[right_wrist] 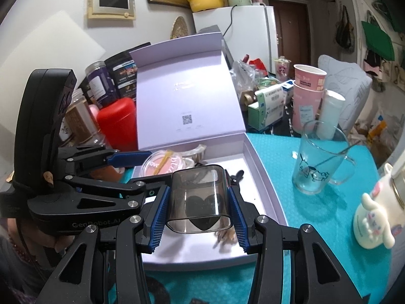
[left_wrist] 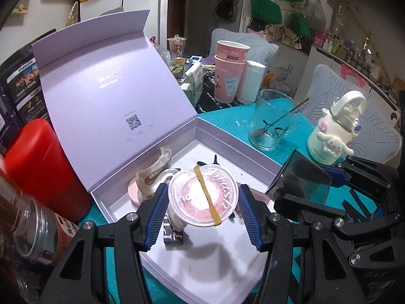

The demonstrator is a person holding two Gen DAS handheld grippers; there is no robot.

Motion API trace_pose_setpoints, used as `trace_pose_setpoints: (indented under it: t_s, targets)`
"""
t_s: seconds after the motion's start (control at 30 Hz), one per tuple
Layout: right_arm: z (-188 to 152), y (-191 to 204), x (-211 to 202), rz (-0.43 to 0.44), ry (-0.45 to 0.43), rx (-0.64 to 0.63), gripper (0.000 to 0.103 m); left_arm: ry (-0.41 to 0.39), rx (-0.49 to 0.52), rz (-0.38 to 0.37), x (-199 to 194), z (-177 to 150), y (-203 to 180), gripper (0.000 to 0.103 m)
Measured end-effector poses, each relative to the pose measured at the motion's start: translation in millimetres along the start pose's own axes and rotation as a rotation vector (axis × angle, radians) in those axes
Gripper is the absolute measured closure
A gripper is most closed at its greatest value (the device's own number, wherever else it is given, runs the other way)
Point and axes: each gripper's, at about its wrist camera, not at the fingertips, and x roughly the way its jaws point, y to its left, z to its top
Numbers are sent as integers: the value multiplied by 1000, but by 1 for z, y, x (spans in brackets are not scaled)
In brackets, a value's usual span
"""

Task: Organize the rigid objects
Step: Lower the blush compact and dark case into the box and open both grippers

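An open lilac gift box [left_wrist: 253,159] lies on the teal table, lid up; it also shows in the right wrist view [right_wrist: 263,177]. My left gripper [left_wrist: 203,202] is shut on a round clear container [left_wrist: 202,197] with pink contents and a yellow rubber band, held just above the box floor; the container shows in the right wrist view [right_wrist: 164,164]. My right gripper [right_wrist: 200,207] is shut on a smoky transparent case [right_wrist: 200,197] with a black heart inside, held over the box's near edge. The case shows in the left wrist view [left_wrist: 298,179]. Beige hair claws [left_wrist: 154,174] lie in the box.
A glass mug with a spoon [right_wrist: 316,159] and a white cartoon bottle [right_wrist: 374,217] stand on the mat at right. A red canister [left_wrist: 40,164] and jars [left_wrist: 38,230] stand left of the box. Pink paper cups [left_wrist: 230,71] and clutter stand behind.
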Motion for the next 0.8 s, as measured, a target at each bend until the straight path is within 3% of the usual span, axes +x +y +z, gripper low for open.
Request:
trace_pose_setpoints:
  t_s: [0.33,0.8]
  targets:
    - [7,-12,34,22,39,13,57,51,-22,14,32,3,18,48]
    - [-8,-24,58,31,106,53,57,105,4,20,52,-6,13,48]
